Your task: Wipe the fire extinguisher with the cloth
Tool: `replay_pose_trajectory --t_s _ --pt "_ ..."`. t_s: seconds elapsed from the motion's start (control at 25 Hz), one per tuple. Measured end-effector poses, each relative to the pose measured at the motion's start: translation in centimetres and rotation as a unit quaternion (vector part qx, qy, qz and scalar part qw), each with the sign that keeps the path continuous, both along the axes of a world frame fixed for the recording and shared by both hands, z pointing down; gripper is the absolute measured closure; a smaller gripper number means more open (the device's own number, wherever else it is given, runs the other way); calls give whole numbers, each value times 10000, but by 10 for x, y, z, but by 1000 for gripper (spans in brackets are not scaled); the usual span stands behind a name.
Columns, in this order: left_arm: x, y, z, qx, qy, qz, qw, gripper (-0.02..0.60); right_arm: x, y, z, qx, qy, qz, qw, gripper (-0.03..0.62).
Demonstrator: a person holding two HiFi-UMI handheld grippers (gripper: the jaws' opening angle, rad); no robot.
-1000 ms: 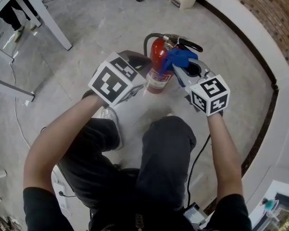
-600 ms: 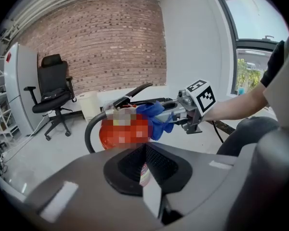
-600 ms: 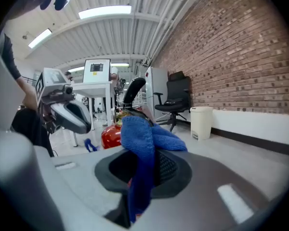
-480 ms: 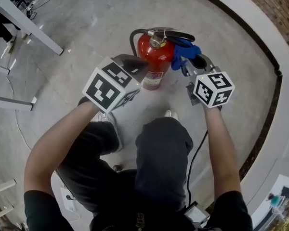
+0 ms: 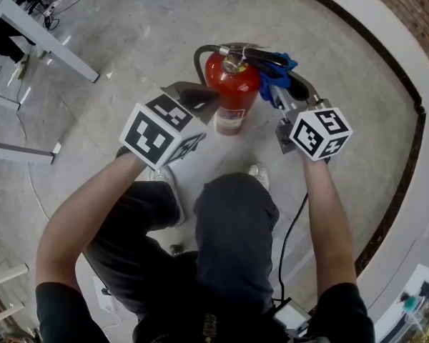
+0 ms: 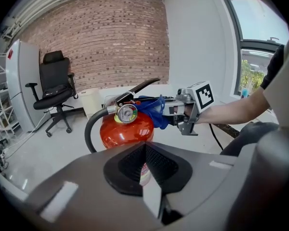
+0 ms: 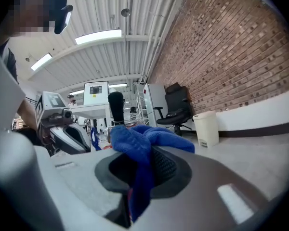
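The red fire extinguisher stood upright on the floor, the left tool clenched empty near its left side, the right tool grasping the blue cloth against its valve head, so wiping seemed begun, with the cylinder likely left to do.

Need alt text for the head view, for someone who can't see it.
The right gripper holds a blue cloth at the valve of a red fire extinguisher standing on the floor. The left gripper, shut and empty, sits close beside it.
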State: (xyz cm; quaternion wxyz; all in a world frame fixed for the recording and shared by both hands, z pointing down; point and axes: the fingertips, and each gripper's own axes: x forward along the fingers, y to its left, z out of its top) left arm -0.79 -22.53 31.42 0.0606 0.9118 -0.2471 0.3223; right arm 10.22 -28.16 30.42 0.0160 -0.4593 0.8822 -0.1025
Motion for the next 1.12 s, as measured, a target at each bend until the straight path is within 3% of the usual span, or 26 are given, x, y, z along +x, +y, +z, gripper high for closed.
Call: replay_pose_trajectory --t_s 0.44,0.84,1.12 --pt "-10 17 -14 106 154 -158 9997 577 -28 48 4 -191 -46 -292 9994 533" --pt "-37 14 -16 68 49 -313 9995 575 -88 57 -5 -387 773 -891 9923 533" --pt "-55 11 -23 138 180 -411 9989 576 -123 43 -12 -634 1062 -862 9886 533"
